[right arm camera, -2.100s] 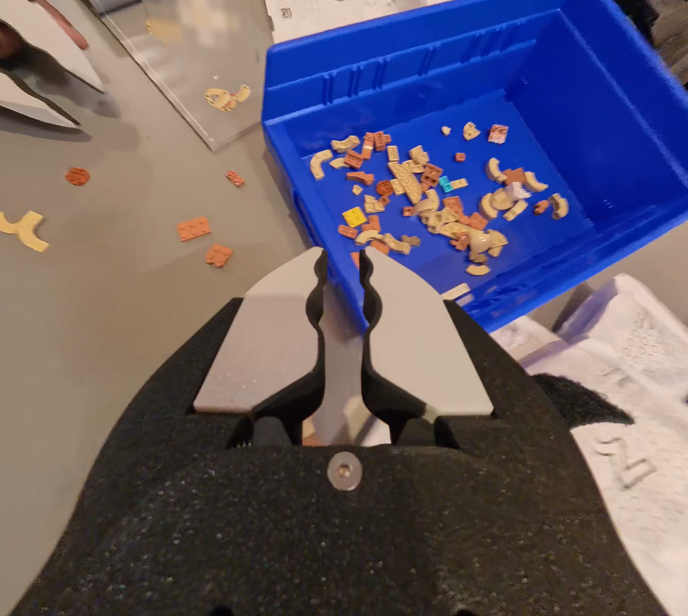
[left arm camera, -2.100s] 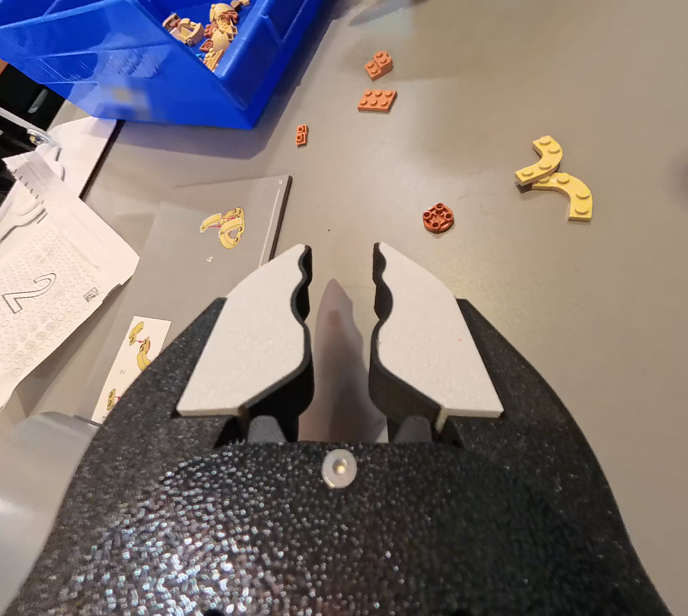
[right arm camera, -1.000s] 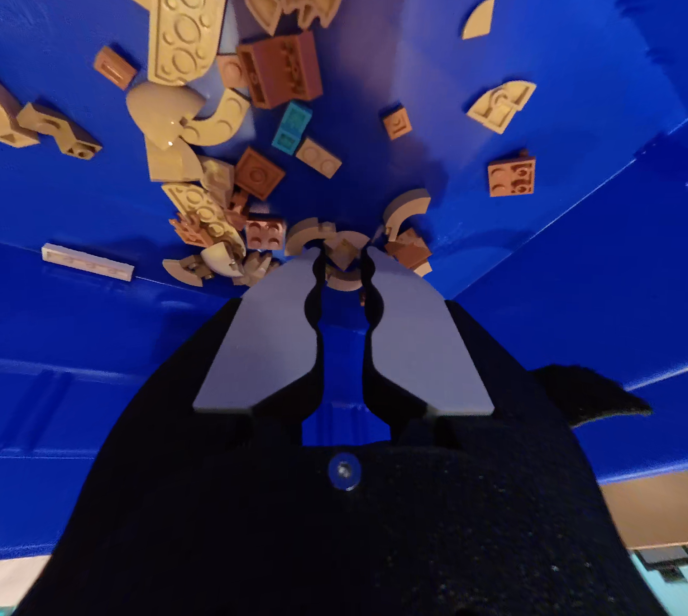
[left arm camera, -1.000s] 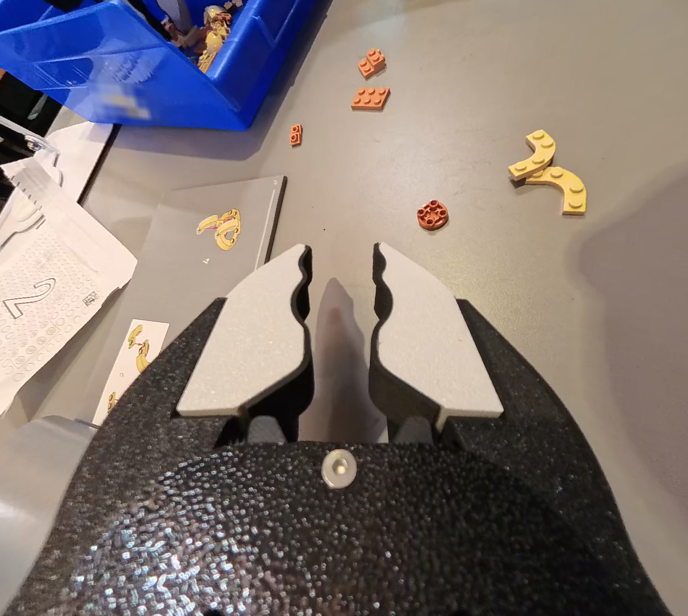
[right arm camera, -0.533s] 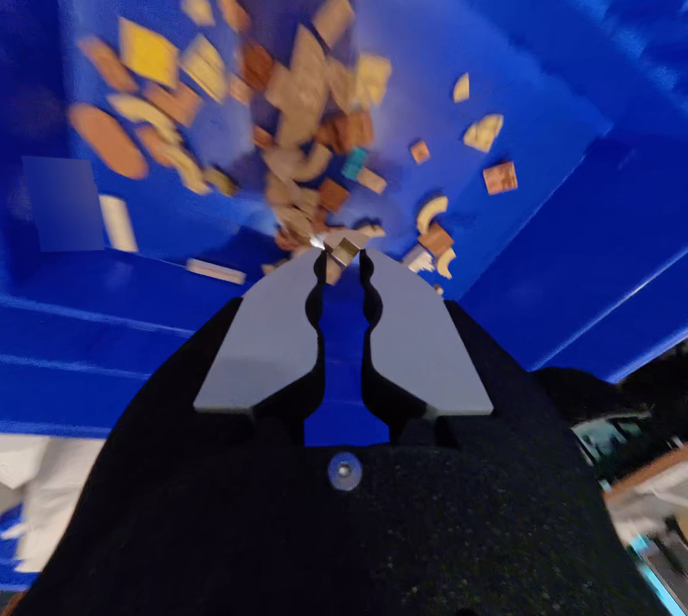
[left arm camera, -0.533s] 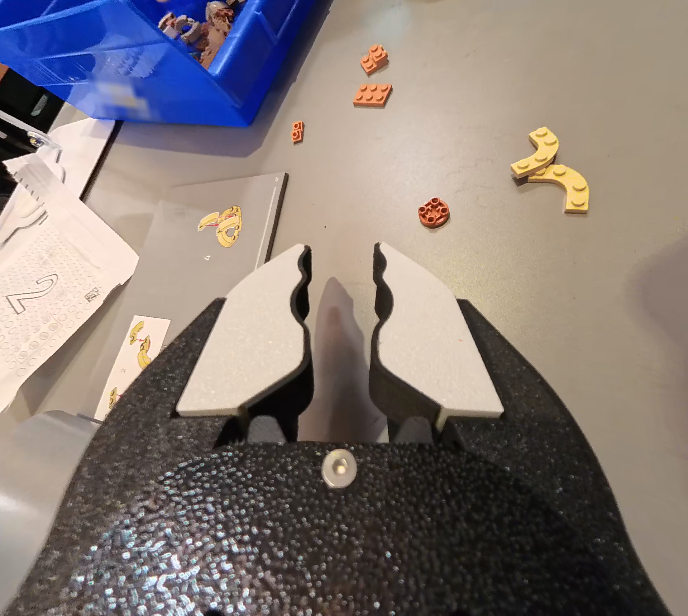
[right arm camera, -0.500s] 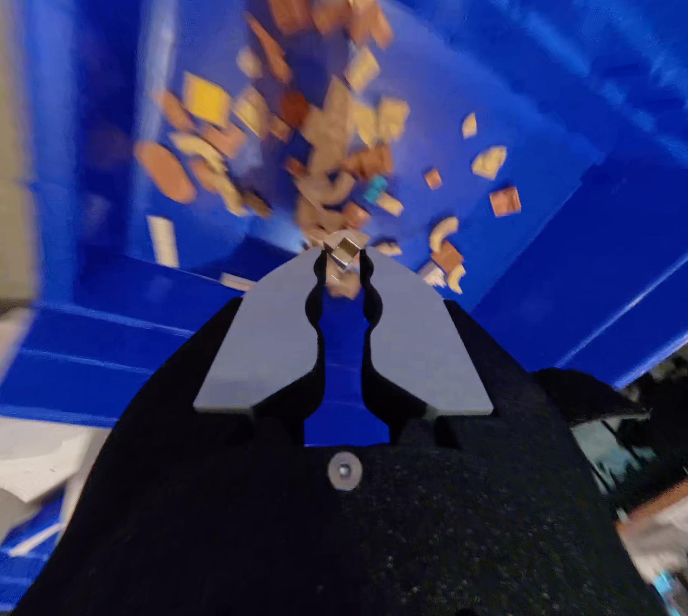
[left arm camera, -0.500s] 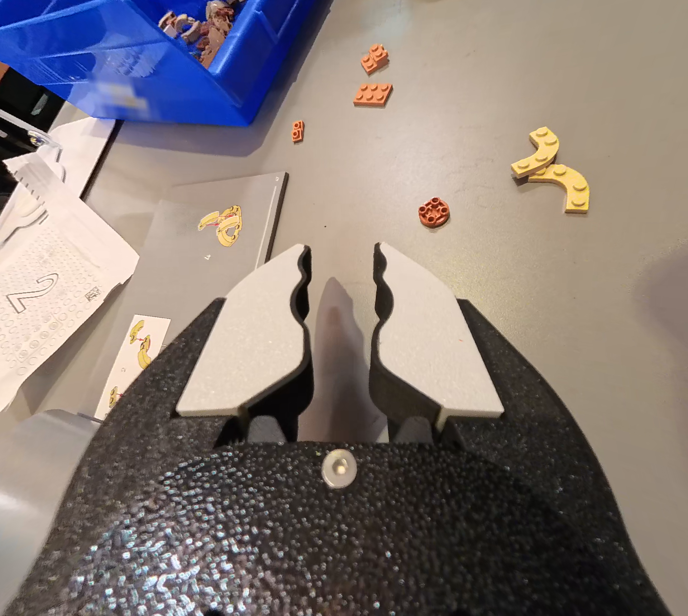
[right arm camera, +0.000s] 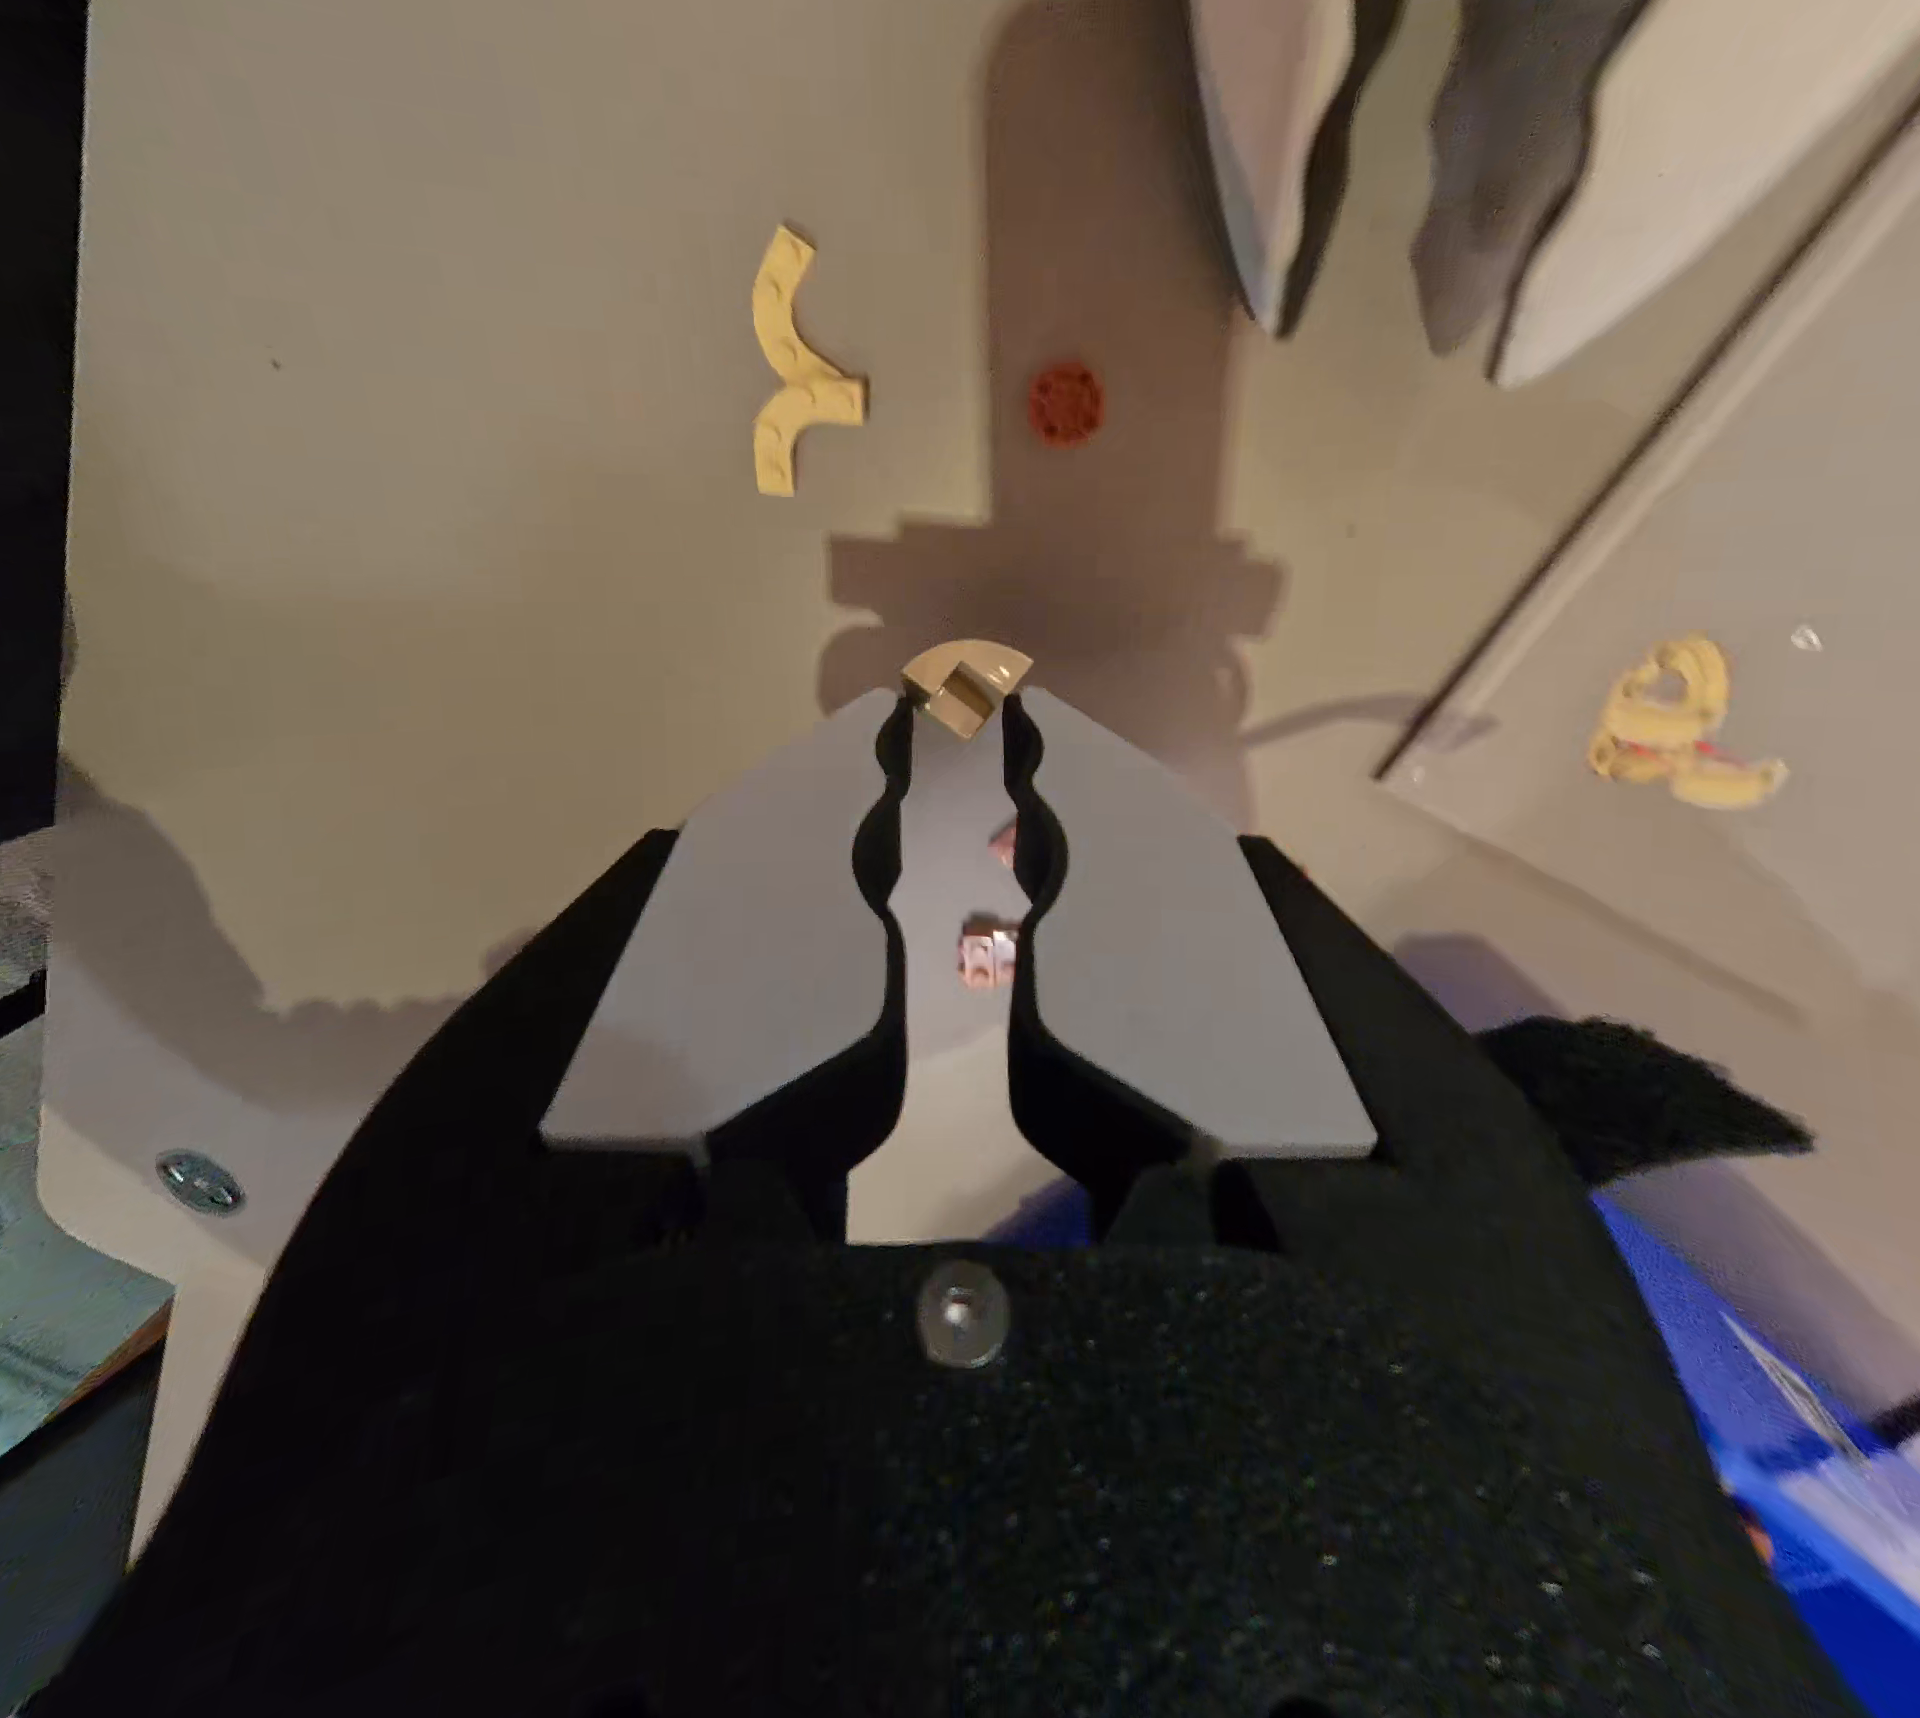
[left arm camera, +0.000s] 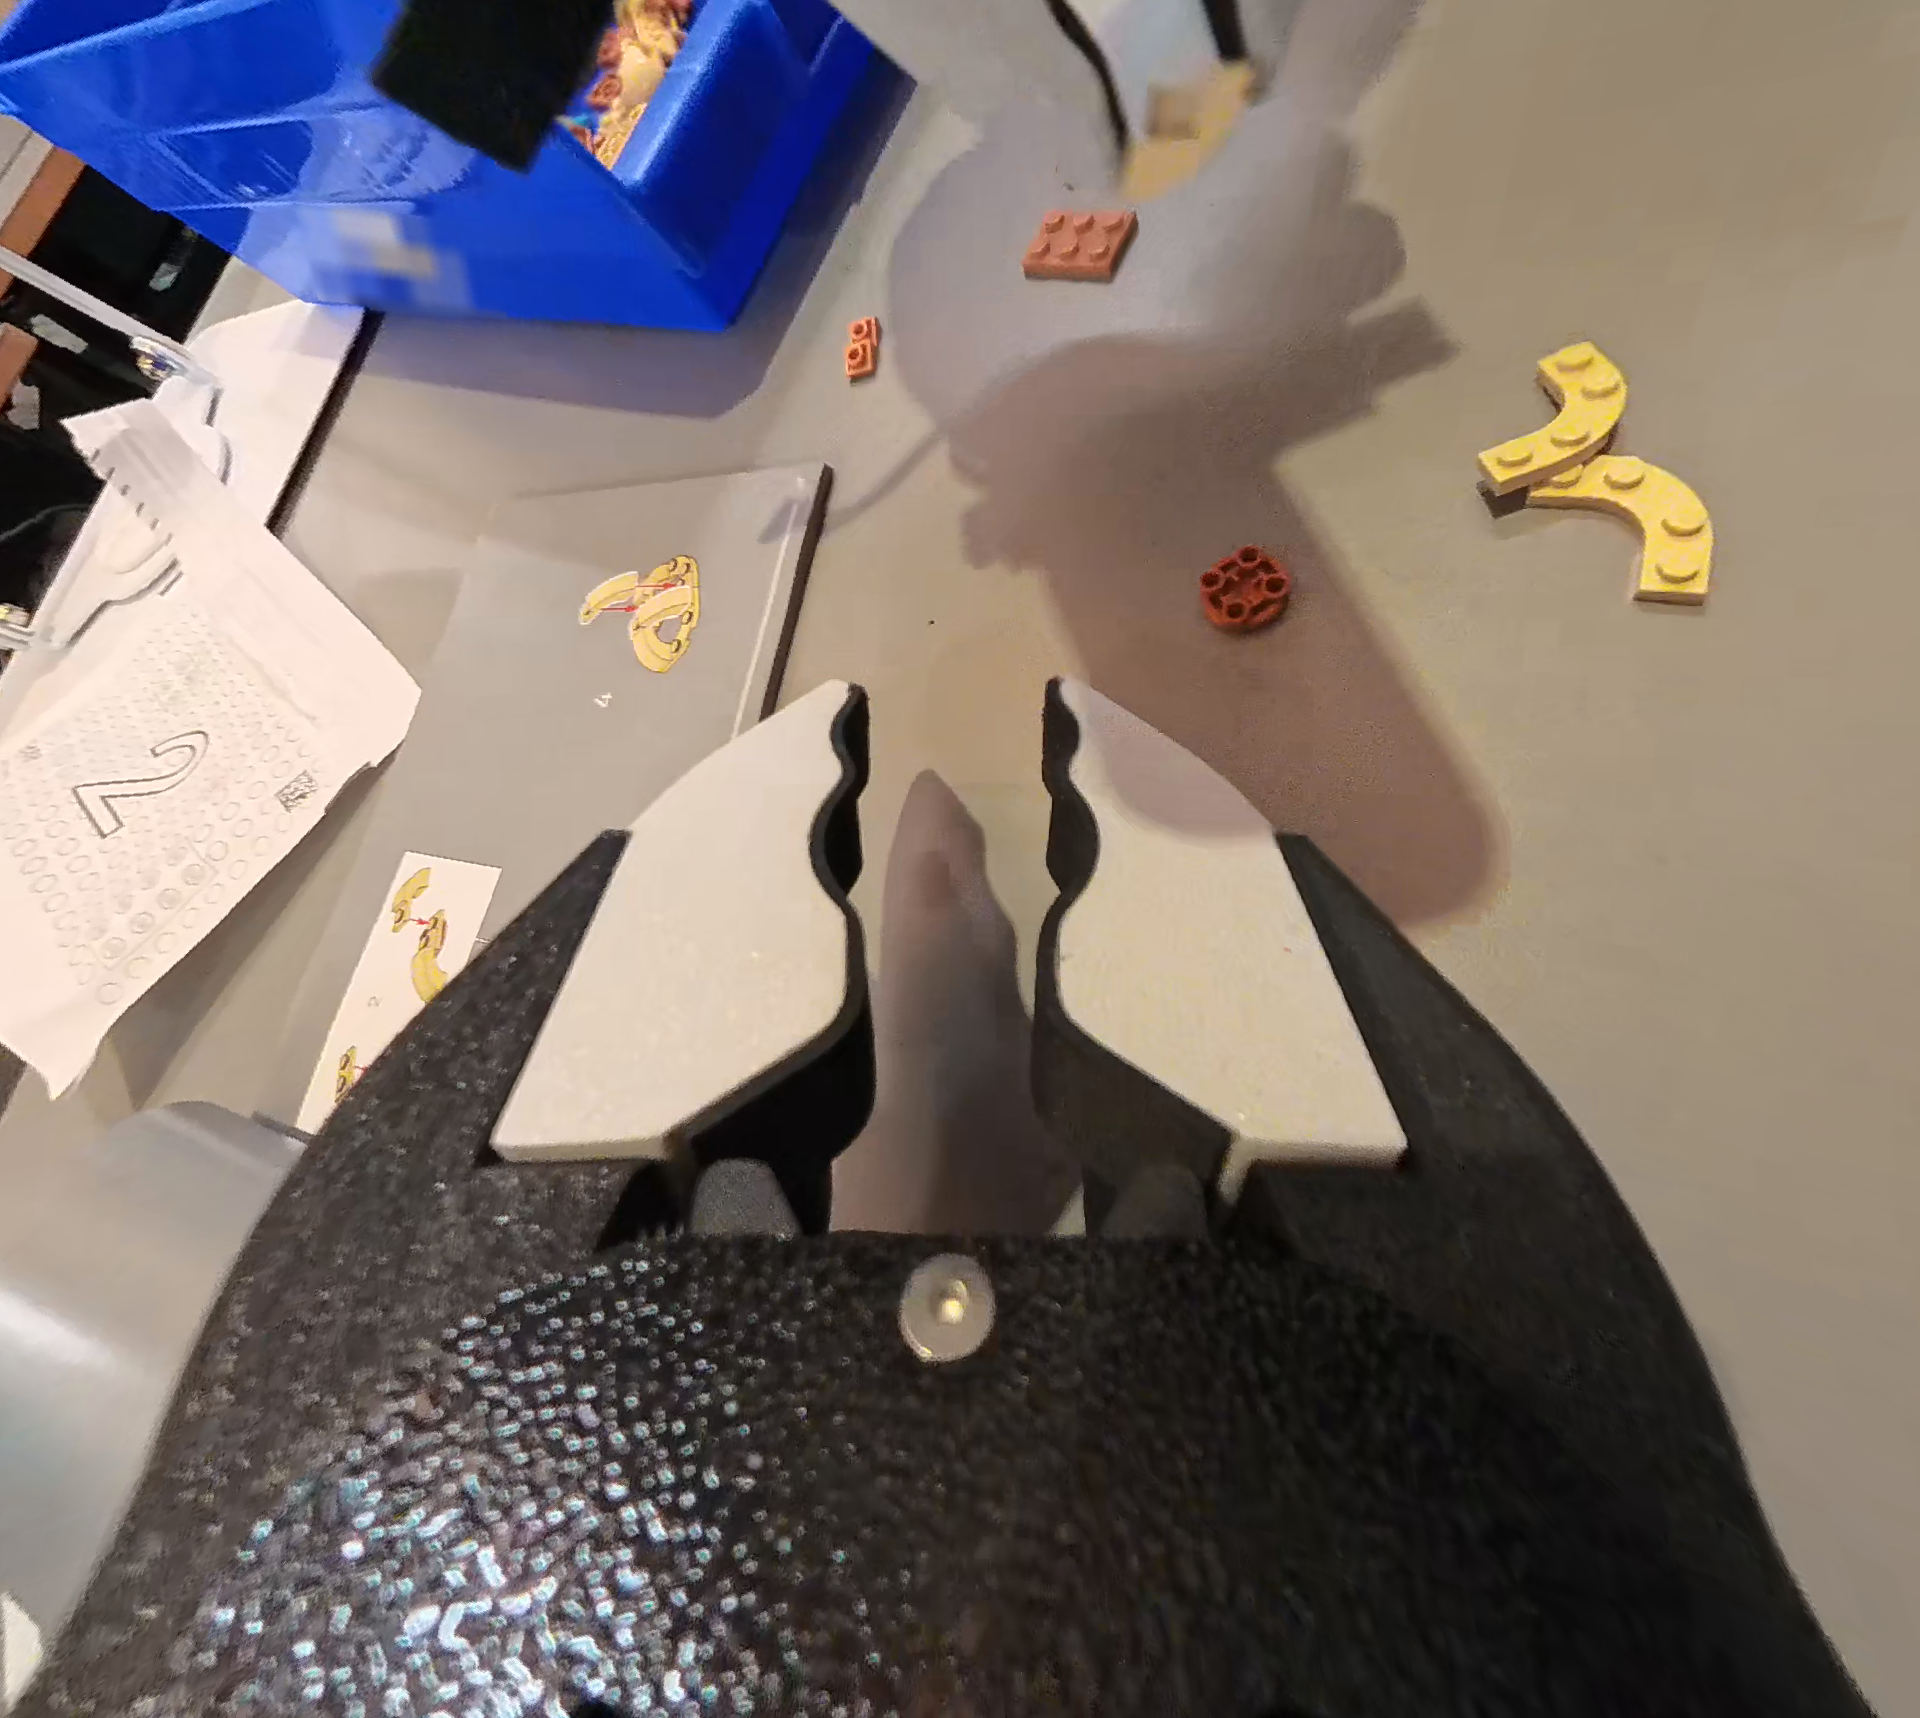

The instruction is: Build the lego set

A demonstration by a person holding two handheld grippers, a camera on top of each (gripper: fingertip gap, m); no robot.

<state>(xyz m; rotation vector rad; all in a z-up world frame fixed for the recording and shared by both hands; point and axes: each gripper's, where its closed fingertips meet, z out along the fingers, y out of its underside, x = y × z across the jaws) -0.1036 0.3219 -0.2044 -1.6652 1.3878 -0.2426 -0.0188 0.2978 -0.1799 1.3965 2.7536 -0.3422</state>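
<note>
**A:** Starting with my left wrist view. How far along would you say I am?

**B:** Early, I'd judge. Loose parts lie unjoined on the grey table (left arm camera: 1662, 110): a brown 2x3 plate (left arm camera: 1078, 245), a small orange plate (left arm camera: 861, 346), a dark red round plate (left arm camera: 1243, 587), and two tan curved plates (left arm camera: 1600, 473) that touch or overlap; I cannot tell if they are clipped together. The blue bin (left arm camera: 436, 141) at upper left holds many more pieces, and the instruction booklet (left arm camera: 634, 629) lies open beside a white numbered bag (left arm camera: 166, 795).

**A:** And my left gripper (left arm camera: 951, 702)?

**B:** Released and empty, jaws parted, hovering over bare table just right of the booklet. Your right gripper (left arm camera: 1174, 99) shows blurred near the top, above the brown plate, with something tan at its tips.

**A:** Now the right wrist view.

**B:** Here the right gripper (right arm camera: 956, 704) is clenched on a tan quarter-round brick (right arm camera: 964, 683), pinched only at the very tips, so the hold looks slim. It hangs above the table (right arm camera: 416, 110), apart from it. Beyond it lie the tan curved plates (right arm camera: 795, 369) and the dark red round plate (right arm camera: 1064, 405), with the booklet (right arm camera: 1662, 712) at right. Between the jaws, lower down, small brown pieces (right arm camera: 985, 956) sit on the table. The left gripper (right arm camera: 1361, 318) hangs blurred at the top.

**A:** So what's left?

**B:** Nearly everything, I think: this brick is not yet placed on anything.
</note>
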